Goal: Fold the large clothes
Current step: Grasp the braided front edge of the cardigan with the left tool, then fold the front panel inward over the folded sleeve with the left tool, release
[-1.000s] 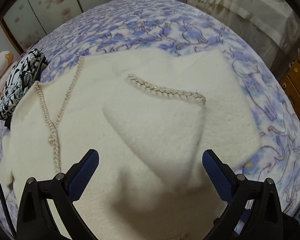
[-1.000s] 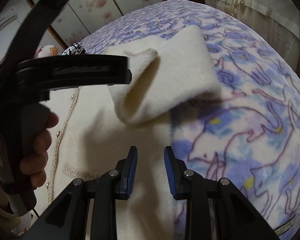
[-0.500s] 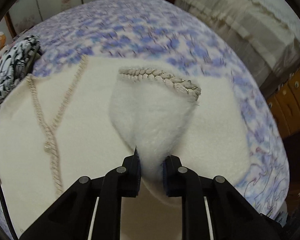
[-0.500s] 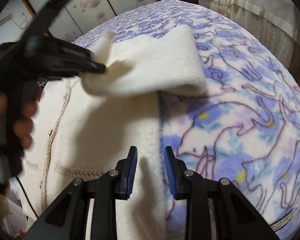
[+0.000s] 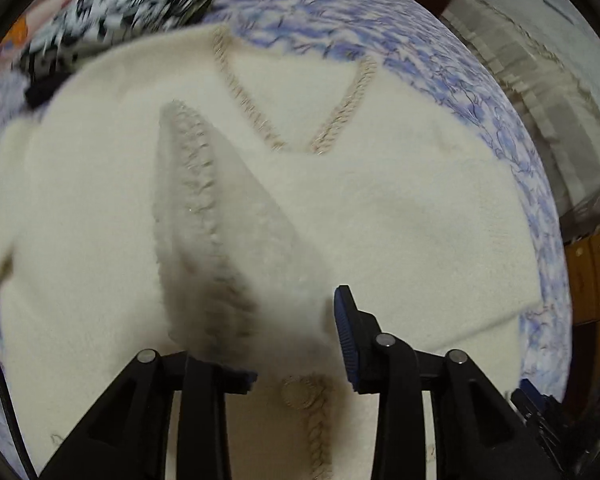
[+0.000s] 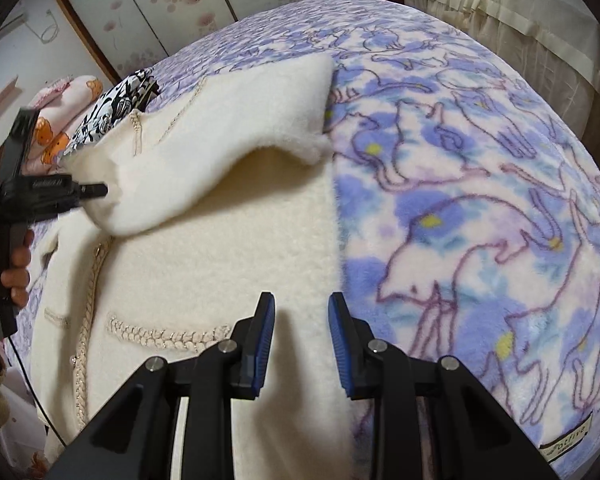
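Bed under purple cat-print blanket (image 6: pixel 480 208), cream cardigan (image 6: pixel 220 280) spread on it, black-and-white patterned cloth (image 6: pixel 112 108) beside

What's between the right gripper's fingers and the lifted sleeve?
In the right wrist view, only the flat cream cardigan body lies between the right gripper and the lifted sleeve; the left gripper holds that sleeve's cuff.

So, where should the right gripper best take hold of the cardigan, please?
At its straight side edge, just ahead of the right gripper, coming from the blanket side: the edge lies flat and exposed there, clear of the sleeve lifted by the left gripper.
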`<action>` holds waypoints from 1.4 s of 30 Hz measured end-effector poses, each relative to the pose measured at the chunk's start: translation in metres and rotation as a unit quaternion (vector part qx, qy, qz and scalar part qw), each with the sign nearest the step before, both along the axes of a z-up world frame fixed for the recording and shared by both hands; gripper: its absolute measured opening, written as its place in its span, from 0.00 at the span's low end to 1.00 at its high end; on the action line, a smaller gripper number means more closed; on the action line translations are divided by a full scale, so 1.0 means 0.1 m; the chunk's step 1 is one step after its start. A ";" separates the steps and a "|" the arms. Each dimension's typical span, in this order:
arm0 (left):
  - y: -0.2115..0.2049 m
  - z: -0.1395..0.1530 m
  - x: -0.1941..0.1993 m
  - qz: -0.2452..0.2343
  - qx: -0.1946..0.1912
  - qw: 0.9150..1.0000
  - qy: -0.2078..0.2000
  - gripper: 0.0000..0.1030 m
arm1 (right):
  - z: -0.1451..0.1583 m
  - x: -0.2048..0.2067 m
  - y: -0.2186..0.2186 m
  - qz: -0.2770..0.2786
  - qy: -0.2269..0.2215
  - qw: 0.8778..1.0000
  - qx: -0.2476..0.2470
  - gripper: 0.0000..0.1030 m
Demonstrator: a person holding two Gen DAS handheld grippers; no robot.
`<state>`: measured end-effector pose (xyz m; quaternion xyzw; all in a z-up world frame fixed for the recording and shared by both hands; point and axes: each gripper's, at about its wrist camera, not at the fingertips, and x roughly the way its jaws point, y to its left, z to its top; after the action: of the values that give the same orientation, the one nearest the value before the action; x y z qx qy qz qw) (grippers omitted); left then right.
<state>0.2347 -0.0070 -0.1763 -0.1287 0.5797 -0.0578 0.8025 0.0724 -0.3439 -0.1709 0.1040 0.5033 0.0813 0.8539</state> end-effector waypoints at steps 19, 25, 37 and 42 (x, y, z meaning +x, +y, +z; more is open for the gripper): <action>0.51 -0.12 0.49 -0.040 -0.088 0.995 0.015 0.35 | 0.15 0.45 -0.08 -0.029 -0.018 0.998 -0.056 0.48; 0.45 -0.02 0.47 -0.077 -0.019 0.997 0.002 0.11 | -0.07 0.93 -0.03 -0.010 -0.001 0.995 -0.095 0.50; 0.64 0.32 0.96 -0.033 0.060 0.996 -0.062 0.10 | -0.17 1.23 0.37 0.020 -0.004 0.992 -0.121 0.50; 0.74 -0.18 1.04 -0.015 0.095 0.995 -0.032 0.25 | -0.23 1.26 0.41 0.015 -0.002 0.990 -0.139 0.50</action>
<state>0.3390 0.0667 -0.1940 -0.0418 0.5580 -0.0185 0.8286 0.1988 -0.3029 -0.1941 -0.0229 0.5094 0.0235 0.8599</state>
